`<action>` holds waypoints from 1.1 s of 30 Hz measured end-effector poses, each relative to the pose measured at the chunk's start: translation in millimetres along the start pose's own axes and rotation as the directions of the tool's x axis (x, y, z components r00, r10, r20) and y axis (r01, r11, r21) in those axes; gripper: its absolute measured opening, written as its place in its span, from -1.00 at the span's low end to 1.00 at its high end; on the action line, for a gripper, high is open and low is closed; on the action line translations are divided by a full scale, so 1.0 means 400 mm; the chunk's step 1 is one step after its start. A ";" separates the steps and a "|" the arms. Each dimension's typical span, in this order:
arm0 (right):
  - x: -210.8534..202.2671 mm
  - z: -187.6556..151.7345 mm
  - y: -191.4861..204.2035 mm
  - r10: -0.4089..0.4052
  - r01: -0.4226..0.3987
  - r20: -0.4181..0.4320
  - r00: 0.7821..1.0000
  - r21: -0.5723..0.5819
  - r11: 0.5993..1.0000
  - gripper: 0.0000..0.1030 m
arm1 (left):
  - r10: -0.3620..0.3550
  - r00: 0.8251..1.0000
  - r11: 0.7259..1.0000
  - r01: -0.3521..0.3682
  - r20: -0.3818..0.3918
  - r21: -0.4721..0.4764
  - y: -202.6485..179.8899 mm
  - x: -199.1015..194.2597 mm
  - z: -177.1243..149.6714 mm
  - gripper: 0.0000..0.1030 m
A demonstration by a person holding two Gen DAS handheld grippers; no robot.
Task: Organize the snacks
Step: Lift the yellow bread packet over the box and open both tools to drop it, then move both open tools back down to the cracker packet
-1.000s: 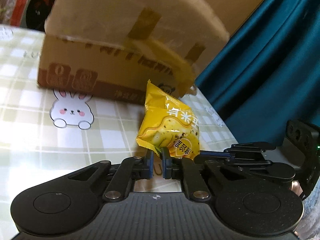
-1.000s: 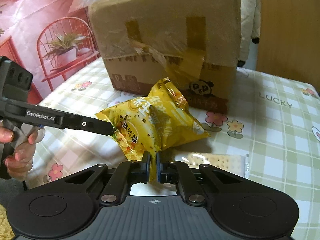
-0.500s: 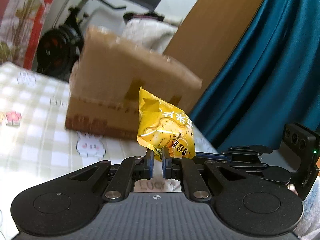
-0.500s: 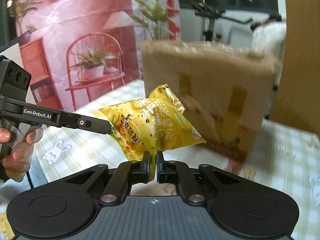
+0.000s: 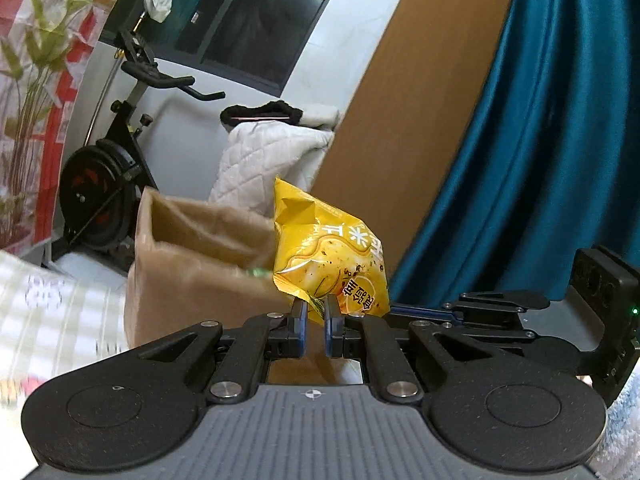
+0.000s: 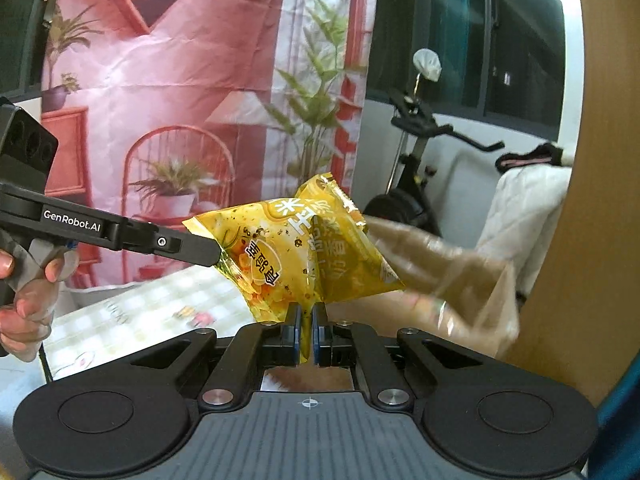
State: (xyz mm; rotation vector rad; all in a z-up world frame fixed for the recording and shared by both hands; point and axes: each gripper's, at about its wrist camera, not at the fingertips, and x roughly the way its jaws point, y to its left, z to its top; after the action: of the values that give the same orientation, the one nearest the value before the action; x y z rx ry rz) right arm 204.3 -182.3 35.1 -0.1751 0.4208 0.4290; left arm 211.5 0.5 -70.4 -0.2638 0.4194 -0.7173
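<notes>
A yellow snack packet (image 5: 332,256) hangs in the air, held at two edges. My left gripper (image 5: 315,312) is shut on its lower edge. In the left wrist view the right gripper's fingers (image 5: 440,312) reach in from the right and end behind the packet. The right wrist view shows the same packet (image 6: 296,248), with my right gripper (image 6: 306,320) shut on its bottom seam. The left gripper's fingers (image 6: 192,250) pinch its left corner there. A hand (image 6: 28,296) holds that gripper's handle. Behind and below the packet stands a brown cardboard box (image 5: 200,264) with an open top, blurred as the box (image 6: 452,280).
The checked tablecloth (image 5: 48,312) lies below at the left, also blurred as the tablecloth (image 6: 132,312). Behind the table stand an exercise bike (image 5: 108,176) and a white quilted cover (image 5: 272,160). A wooden panel (image 5: 400,120) and a teal curtain (image 5: 540,160) are at the right.
Both grippers have risen together with the packet. The box has dropped lower in both views and its open top now shows. The cracker pack on the table has left the view.
</notes>
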 end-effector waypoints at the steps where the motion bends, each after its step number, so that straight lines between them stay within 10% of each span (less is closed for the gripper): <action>1: 0.025 0.015 -0.020 -0.004 0.004 -0.001 1.000 0.000 1.000 -0.90 | 0.007 1.000 1.000 -0.007 -0.005 0.000 0.009 0.025 0.021 -0.82; 9: 0.253 0.070 -0.144 -0.034 0.037 -0.047 0.998 0.058 0.998 -0.90 | 0.097 0.993 0.995 -0.099 -0.059 -0.025 0.100 0.178 0.119 -0.79; 14: 0.341 0.062 -0.187 -0.078 0.090 -0.087 0.993 0.138 0.986 -0.36 | 0.225 0.969 0.974 -0.226 -0.104 0.003 0.125 0.208 0.107 0.02; 24: 0.189 -0.085 -0.238 -0.046 0.044 0.001 0.999 0.196 0.980 -0.34 | 0.268 0.963 0.961 -0.264 -0.040 0.077 0.058 0.113 0.049 0.06; 33: 0.059 -0.330 -0.268 -0.094 0.119 -0.100 0.991 0.289 0.950 -0.30 | 0.242 0.958 0.970 -0.239 -0.154 0.040 -0.019 0.129 -0.093 0.06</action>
State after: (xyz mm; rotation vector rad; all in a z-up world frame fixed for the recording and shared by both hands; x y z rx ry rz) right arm 223.3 -302.8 -85.6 0.0743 0.5514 0.2487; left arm 224.9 -43.7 -114.8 -0.1330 0.5842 -0.5042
